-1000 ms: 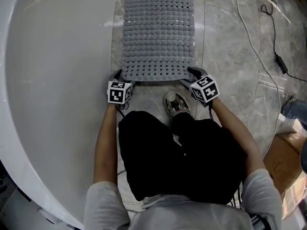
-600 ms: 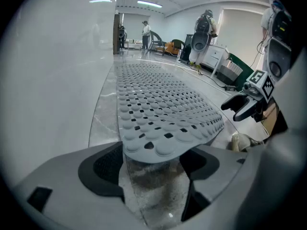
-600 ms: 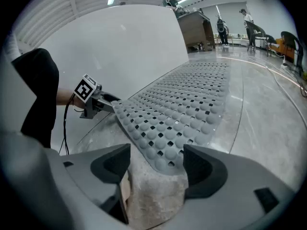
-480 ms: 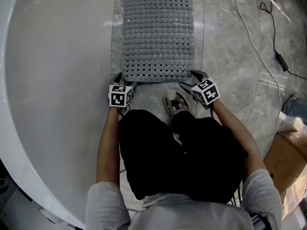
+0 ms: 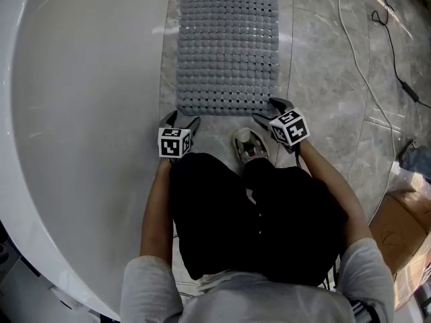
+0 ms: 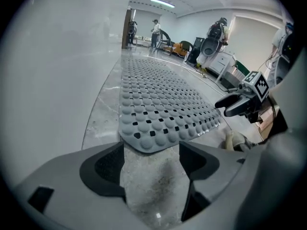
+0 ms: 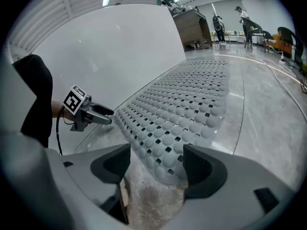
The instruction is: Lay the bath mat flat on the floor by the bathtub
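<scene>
The grey perforated bath mat (image 5: 227, 46) lies flat on the marble floor along the white bathtub (image 5: 81, 113). My left gripper (image 5: 182, 120) stands open just short of the mat's near left corner, apart from it. In the left gripper view only bare floor lies between the left gripper's (image 6: 151, 159) jaws, with the bath mat (image 6: 163, 109) ahead of them. My right gripper (image 5: 269, 109) is at the near right corner and its jaws have just been opening. In the right gripper view the bath mat's (image 7: 182, 114) corner lies on the floor between the open jaws of the right gripper (image 7: 158, 169), and the pads do not press it.
The tub wall curves close along the mat's left side. A shoe (image 5: 248, 147) and my knees are right behind the grippers. Cables (image 5: 363, 66) run over the floor to the right, and a cardboard box (image 5: 404, 221) stands at the far right. People stand far off in the room.
Both grippers have let go of the mat's near corners, and its near edge now lies flat. The left gripper has drawn back from the mat; the right one stays with wider jaws.
</scene>
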`<control>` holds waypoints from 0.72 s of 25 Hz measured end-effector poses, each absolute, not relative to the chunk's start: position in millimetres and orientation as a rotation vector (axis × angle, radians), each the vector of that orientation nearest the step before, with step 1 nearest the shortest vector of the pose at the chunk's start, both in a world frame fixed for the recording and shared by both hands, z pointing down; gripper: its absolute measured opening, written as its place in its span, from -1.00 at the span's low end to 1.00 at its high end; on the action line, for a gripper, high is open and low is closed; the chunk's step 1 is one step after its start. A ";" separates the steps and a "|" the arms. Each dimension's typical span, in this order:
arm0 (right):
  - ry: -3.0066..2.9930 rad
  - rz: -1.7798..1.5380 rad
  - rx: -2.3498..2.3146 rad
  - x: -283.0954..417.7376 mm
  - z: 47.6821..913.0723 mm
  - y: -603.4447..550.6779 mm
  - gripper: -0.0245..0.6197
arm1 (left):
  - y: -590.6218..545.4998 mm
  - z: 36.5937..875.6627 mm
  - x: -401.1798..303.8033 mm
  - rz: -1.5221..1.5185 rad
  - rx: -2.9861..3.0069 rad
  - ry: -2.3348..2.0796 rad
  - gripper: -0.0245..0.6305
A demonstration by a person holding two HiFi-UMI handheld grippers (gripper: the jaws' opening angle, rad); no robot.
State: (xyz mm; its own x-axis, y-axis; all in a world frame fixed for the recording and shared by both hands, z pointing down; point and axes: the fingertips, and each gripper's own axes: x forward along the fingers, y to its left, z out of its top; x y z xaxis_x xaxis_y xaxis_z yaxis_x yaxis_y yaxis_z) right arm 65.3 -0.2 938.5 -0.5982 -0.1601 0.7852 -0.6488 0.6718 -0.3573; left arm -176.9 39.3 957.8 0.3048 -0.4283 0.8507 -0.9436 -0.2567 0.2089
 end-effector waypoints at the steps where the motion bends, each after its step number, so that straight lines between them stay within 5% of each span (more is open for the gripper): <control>1: -2.129 0.826 0.622 64.6 939.0 -1.9 0.12 | 38.0 955.0 -176.4 0.844 1.820 -1.247 0.15; 18: -2.136 0.792 0.708 50.9 927.2 -33.5 -0.01 | -5.2 935.9 -153.5 0.773 1.860 -1.248 0.14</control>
